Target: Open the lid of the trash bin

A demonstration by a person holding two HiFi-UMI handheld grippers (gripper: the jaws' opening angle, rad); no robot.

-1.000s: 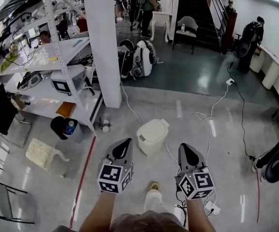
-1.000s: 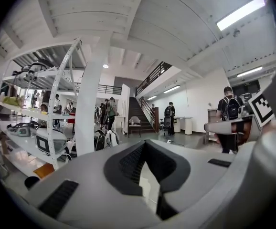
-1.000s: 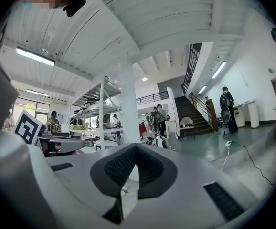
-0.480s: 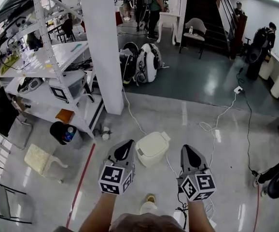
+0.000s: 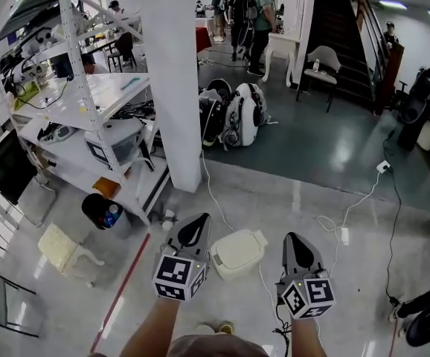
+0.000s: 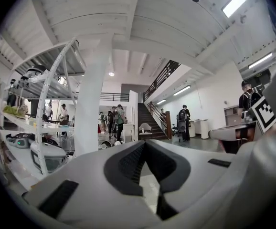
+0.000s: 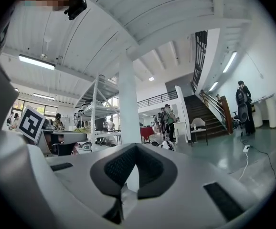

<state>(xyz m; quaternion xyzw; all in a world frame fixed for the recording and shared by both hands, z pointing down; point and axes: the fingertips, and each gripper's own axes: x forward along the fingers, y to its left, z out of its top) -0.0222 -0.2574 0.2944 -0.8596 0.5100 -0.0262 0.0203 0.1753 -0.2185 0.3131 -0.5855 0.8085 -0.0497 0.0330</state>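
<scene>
Shows the jaws of the left gripper (image 6: 145,146) pressed together tip to tip, dark ribbed pads meeting, with nothing held between. Shows the same for the right gripper (image 7: 135,148): jaws closed to a point, empty. Places both grippers side by side low in the head view, each with a marker cube (image 5: 176,276) at its rear, above the person's forearms. Sets the trash bin (image 5: 237,268), cream-coloured with its lid (image 5: 239,247) down, on the floor (image 5: 334,199) just beyond and between the two closed tips, nearer the left gripper. Runs a white cable (image 5: 213,192) across the floor past the bin toward a white pillar (image 5: 172,80). Locates a metal shelving rack (image 5: 88,103) left of the pillar, a black bucket (image 5: 98,210) at its foot, and a red floor line (image 5: 122,288) beside the left gripper. Puts a staircase (image 5: 341,28), a chair (image 5: 323,59) and standing people (image 5: 248,10) far behind.
</scene>
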